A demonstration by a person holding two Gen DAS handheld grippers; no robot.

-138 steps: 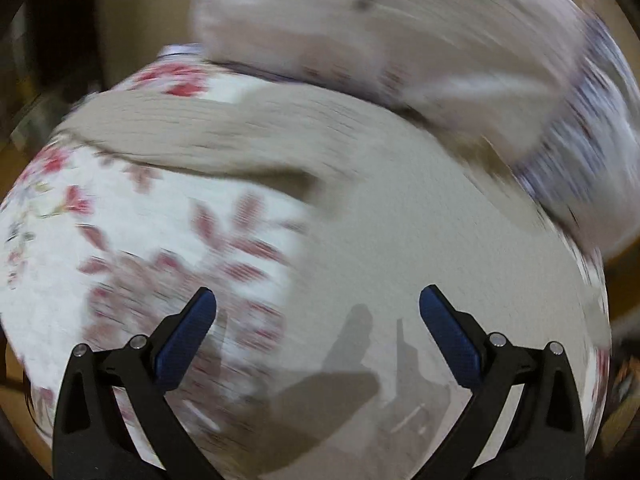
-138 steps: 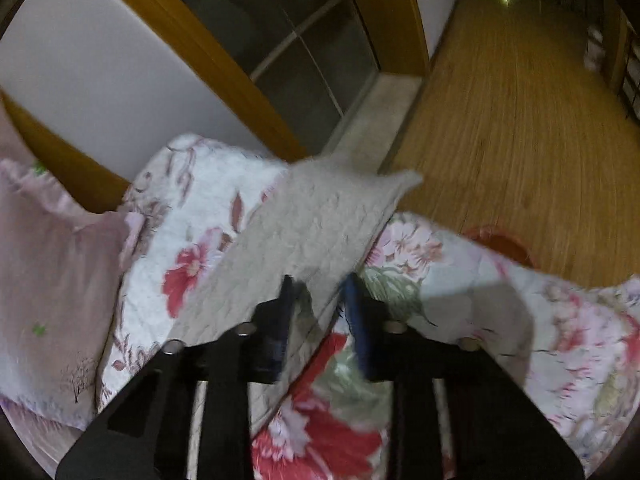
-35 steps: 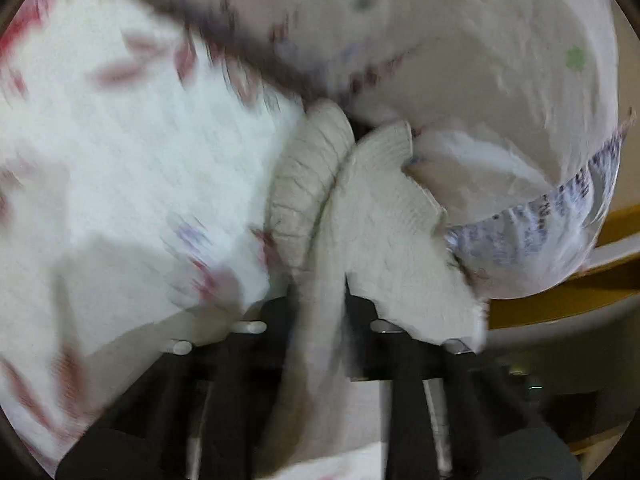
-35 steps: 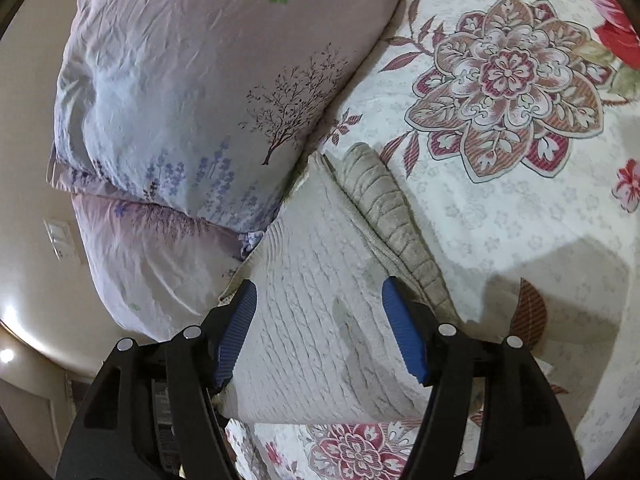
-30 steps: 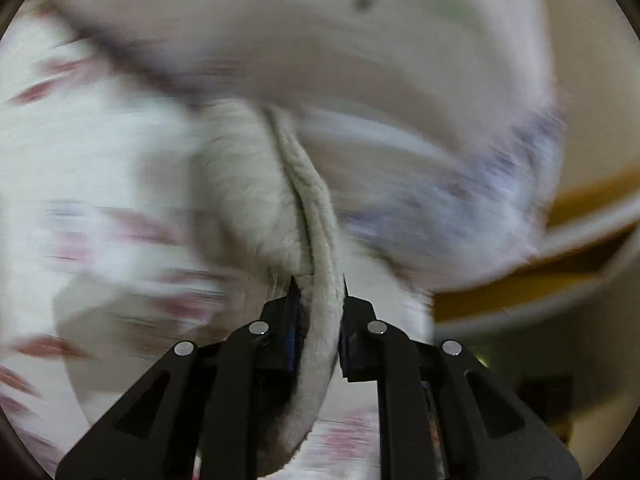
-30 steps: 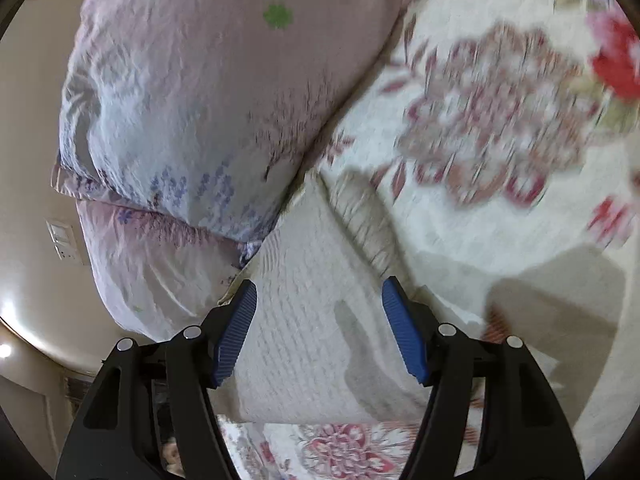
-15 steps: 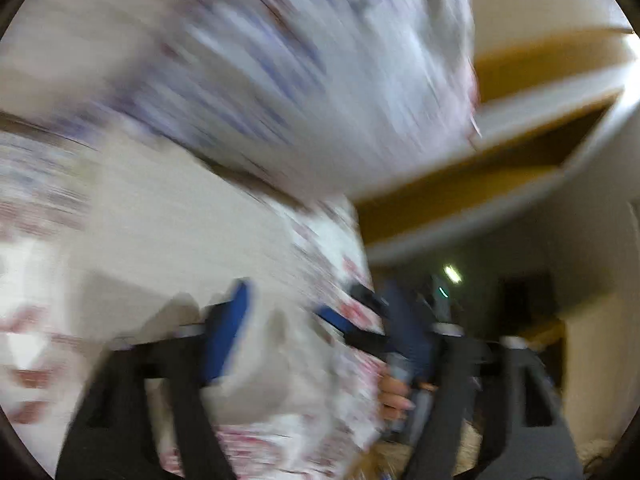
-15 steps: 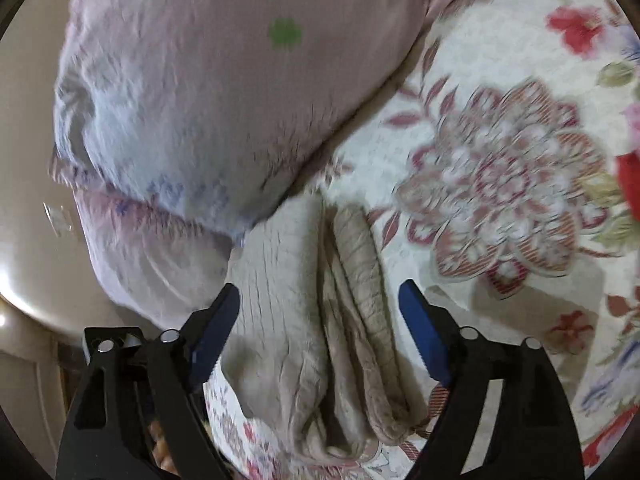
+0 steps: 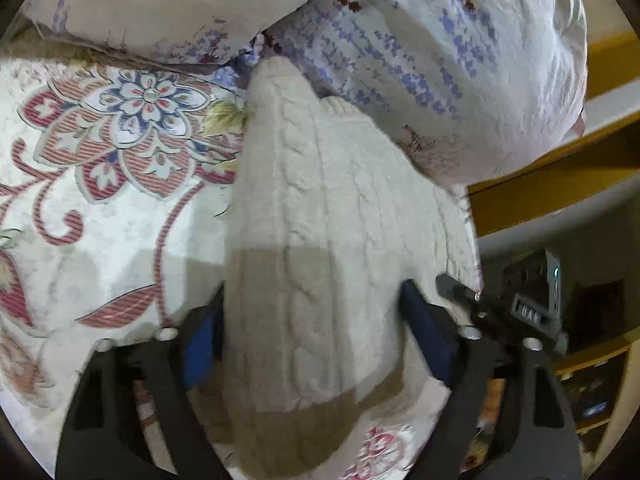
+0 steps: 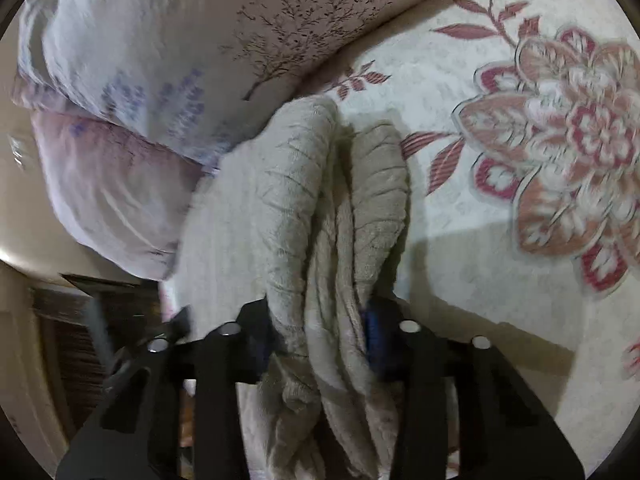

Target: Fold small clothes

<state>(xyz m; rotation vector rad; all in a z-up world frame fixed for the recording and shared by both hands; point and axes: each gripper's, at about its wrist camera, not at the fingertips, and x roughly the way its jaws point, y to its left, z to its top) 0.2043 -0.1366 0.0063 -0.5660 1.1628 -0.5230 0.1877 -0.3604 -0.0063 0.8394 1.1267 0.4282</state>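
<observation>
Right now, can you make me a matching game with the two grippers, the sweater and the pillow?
Things:
1. left gripper
2. right gripper
3. sweater
4. pillow

States:
A. lying bunched on the flowery bedspread
B. shut on the sweater's folds
C. open, one finger on each side of the sweater
D. leaning at the sweater's far end, with purple print

Pairs: 1-C, 2-B, 3-A, 4-D
</observation>
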